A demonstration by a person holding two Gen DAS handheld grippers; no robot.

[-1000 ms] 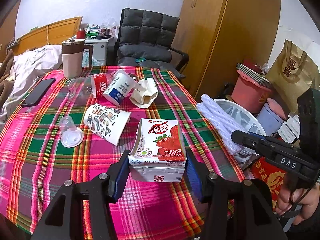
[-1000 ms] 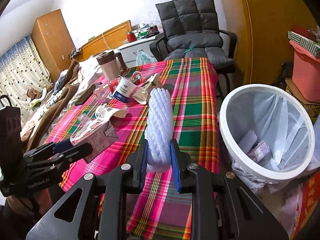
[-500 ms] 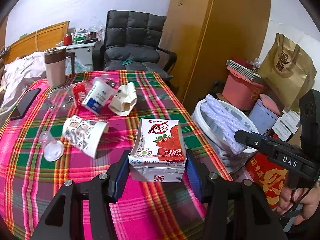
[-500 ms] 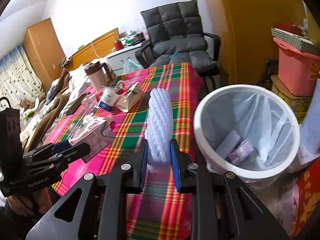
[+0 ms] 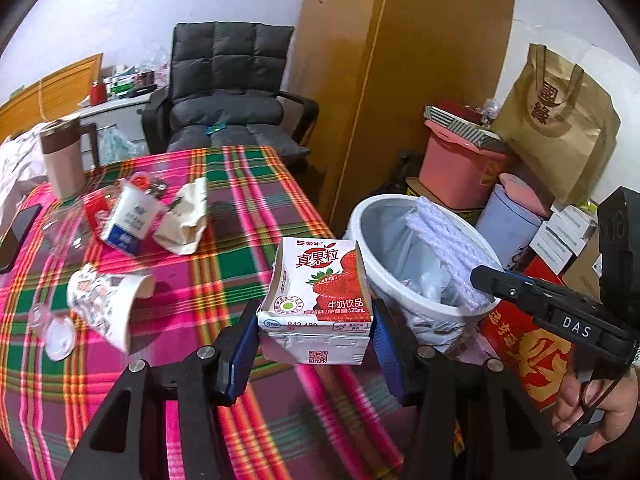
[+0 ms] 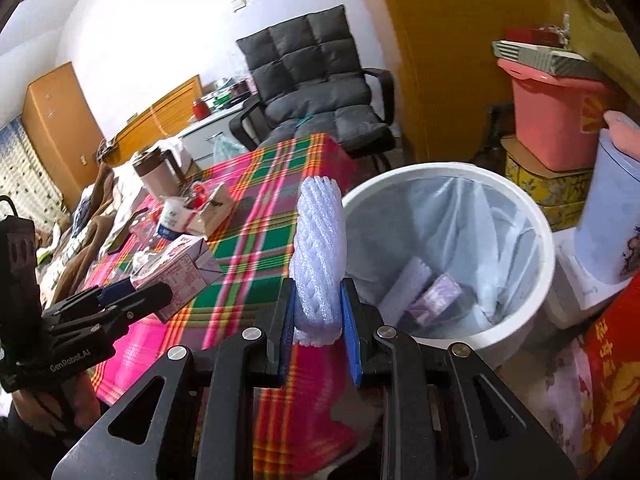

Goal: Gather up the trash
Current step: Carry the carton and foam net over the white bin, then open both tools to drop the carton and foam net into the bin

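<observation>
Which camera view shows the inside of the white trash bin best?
The right wrist view: it looks down into the white trash bin, showing the liner and trash at the bottom. In the left wrist view the bin appears from the side, partly behind the foam net and milk carton.

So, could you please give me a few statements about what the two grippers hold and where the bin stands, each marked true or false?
1. The left gripper holds a strawberry milk carton. True.
2. The right gripper is empty. False: it is clamped on a white foam net sleeve.
3. The white bin is lined with a bag and already holds some trash. True.
4. The patterned paper cup stands upright on the table. False: it lies on its side on the plaid tablecloth.
5. The bin sits on the table. False: it stands beside the table's edge, lower down.
</observation>
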